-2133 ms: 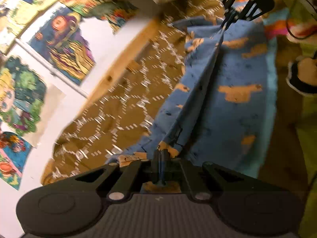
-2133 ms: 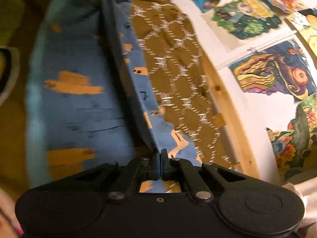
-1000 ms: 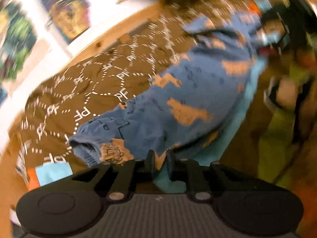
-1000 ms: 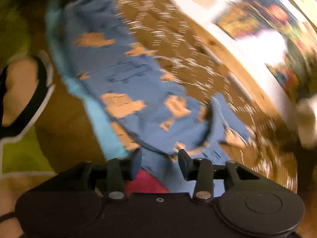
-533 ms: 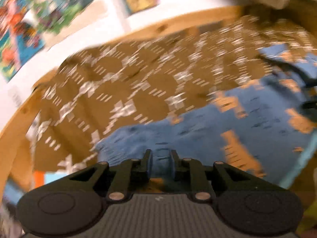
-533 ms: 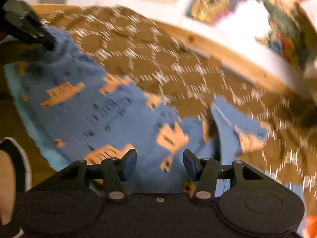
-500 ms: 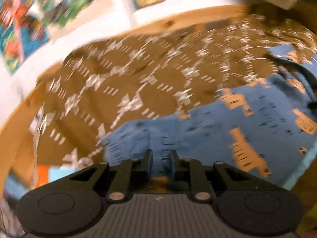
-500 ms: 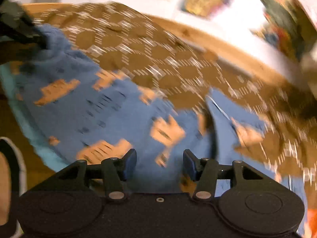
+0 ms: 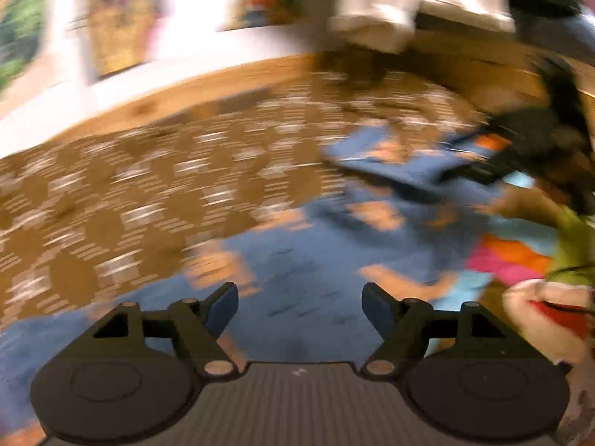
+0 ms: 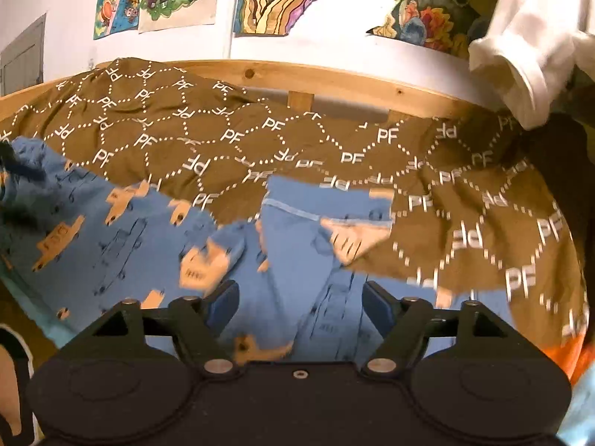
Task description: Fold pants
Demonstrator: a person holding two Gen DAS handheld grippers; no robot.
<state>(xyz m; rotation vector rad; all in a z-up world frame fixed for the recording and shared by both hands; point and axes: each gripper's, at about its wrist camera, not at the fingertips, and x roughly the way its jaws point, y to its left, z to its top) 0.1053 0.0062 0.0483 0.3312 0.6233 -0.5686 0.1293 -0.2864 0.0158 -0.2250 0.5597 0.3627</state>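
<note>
Right wrist view: the right gripper (image 10: 299, 306) has its jaws wide apart, having just been opening; blue cloth lies under the gap, but neither pad presses on it. The pants (image 10: 122, 238) — blue with orange truck prints — lie spread on a brown bedspread (image 10: 230, 130) printed with white dotted hexagons and "PF" letters. One end of the pants is turned over near the gripper, showing a hem edge and a pale inner face. A wooden bed rail (image 10: 334, 78) runs behind the bedspread, with coloured drawings (image 10: 275, 0) on the white wall above. A white cloth (image 10: 528, 44) hangs at upper right.

Left wrist view — heavily blurred: the left gripper (image 9: 299, 306) also has its jaws apart, having just been opening, with nothing clamped. The pants (image 9: 297, 278) lie flat below and beyond its fingers. The right gripper (image 9: 479, 163) appears as a dark shape at the far end of the pants; contact there cannot be judged.
</note>
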